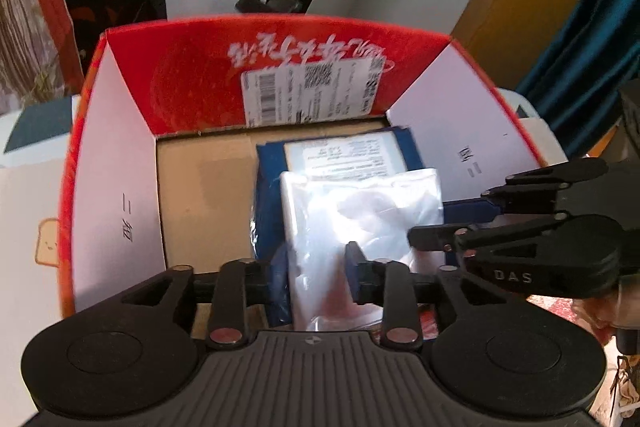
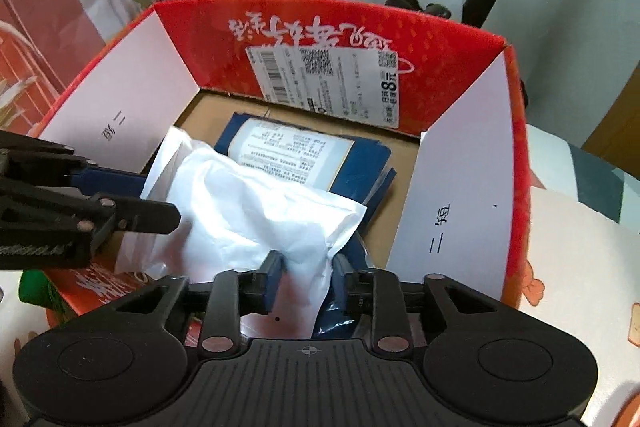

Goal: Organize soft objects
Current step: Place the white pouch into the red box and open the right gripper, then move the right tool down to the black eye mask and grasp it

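The box (image 2: 328, 39) ahead of the jaws is red outside with white script on its far flap, plain brown cardboard on the floor, and white side flaps (image 2: 120, 115) printed with small black characters. A white shipping label (image 2: 324, 83) carries black barcodes. Between the jaws lies a clear, whitish plastic bag (image 2: 248, 211); beyond it, a dark blue packet (image 2: 360, 167) with a pale printed label.

1. The box (image 2: 332, 39) is glossy red printed cardboard, with plain brown matt card on its floor.
2. The clear bag (image 1: 360, 211) is thin, crinkled, shiny plastic film.
3. At its 12 o'clock, the blue packet (image 2: 348, 179) looks like smooth plastic.
4. The paper label (image 1: 312, 87) is matt.
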